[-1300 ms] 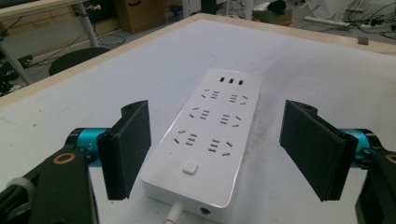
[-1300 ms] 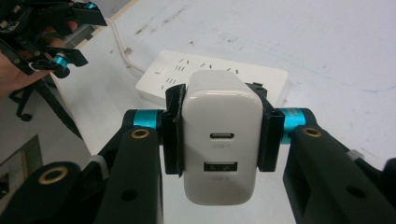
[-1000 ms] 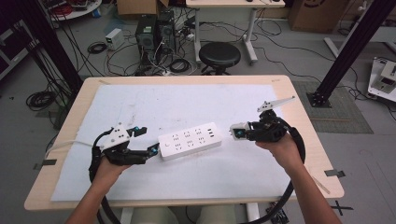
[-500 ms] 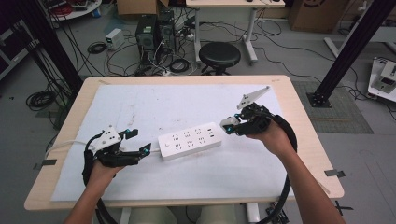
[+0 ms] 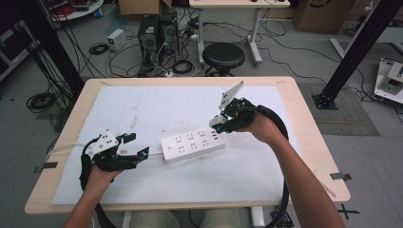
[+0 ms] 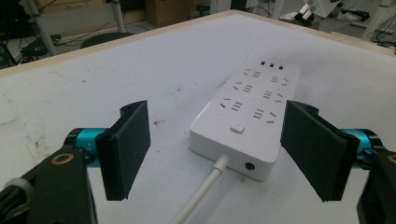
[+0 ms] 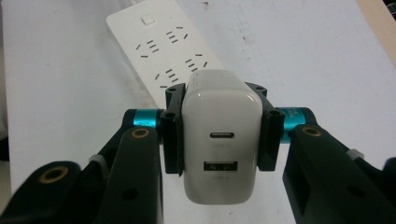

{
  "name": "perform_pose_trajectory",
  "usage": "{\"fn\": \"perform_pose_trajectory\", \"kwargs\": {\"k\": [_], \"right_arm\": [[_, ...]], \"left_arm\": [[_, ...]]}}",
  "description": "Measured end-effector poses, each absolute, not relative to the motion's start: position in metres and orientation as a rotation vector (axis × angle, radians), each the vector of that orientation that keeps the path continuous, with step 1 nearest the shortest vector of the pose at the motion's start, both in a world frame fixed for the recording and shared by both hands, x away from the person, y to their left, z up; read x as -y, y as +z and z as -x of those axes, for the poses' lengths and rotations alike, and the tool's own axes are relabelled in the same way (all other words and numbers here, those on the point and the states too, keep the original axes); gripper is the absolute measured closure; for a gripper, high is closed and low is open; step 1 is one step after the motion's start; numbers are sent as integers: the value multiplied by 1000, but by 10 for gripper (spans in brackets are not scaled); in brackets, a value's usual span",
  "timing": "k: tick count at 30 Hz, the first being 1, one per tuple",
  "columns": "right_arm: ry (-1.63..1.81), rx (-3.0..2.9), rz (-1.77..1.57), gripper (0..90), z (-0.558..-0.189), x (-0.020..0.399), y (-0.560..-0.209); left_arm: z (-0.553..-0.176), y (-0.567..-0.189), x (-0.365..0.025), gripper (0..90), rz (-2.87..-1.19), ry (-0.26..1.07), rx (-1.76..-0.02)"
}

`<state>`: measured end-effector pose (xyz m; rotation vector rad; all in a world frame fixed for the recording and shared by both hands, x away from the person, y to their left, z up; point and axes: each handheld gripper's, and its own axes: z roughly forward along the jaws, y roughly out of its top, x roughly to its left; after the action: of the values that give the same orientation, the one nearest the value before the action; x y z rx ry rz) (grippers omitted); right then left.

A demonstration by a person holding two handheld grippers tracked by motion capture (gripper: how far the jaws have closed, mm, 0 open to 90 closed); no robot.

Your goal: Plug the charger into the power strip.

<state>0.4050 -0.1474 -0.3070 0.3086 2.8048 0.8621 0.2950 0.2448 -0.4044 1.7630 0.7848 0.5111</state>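
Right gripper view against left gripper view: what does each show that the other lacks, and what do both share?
Right gripper view alone: a white charger clamped between the right claw pads, its two ports facing the camera. Left gripper view alone: the open left claw, nothing between its pads, plus the strip's white cord and table edge. Both: the white power strip lying on the white mat.

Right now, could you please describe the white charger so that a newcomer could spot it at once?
On the table covered in white, find the white power strip at the middle. Just above its right end, the right tongs clamp the white charger: a small rounded block with two ports on its face, the one thing held off the table.
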Motion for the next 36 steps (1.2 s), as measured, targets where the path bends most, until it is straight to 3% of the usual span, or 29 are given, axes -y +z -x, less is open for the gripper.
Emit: {"fn": "perform_pose_trajectory", "kwargs": {"k": [15,36], "right_arm": [[775,-2816,-17,631,-426,134,-321],[557,-2917,107,631,-446,101,-345]], "left_arm": [[-297,-410,-249,243,-1771,508,-802],[-298,-413,-252,243,-1765,507,-814]]}}
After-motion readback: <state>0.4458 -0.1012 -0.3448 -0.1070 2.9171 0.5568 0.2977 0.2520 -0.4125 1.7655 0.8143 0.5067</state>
